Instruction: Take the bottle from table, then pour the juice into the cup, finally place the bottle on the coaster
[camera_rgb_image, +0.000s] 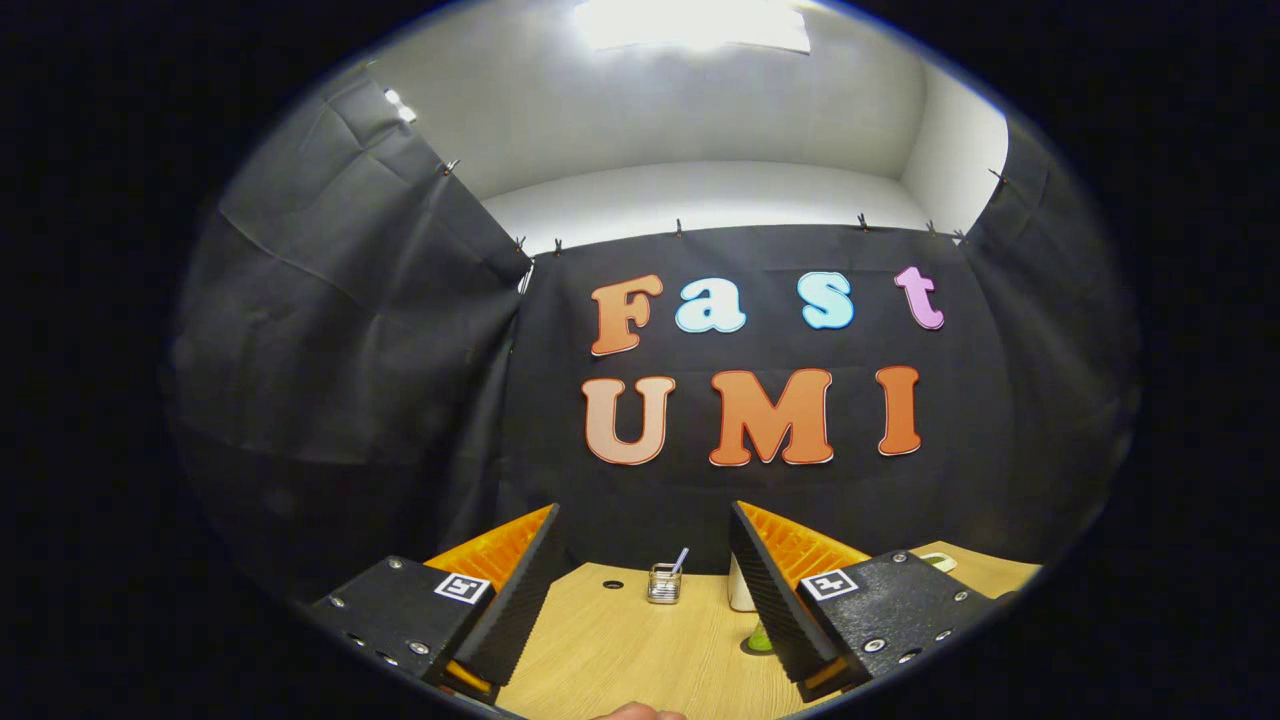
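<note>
The tool (645, 585) is spread wide over the pale wood worktop (620, 650), with nothing between its fingers. Ahead of it, near the far edge of the worktop by the black cloth wall, stands a small clear glass cup (663, 583) with a straw leaning out of it. Just to the right of the cup a white bottle (740, 595) stands upright, partly hidden behind the right finger. Nearer, at the inner side of that finger, lies a small green thing on a dark disc (758, 640) (possibly the coaster, mostly hidden). A small dark hole (613, 584) sits in the worktop left of the cup.
</note>
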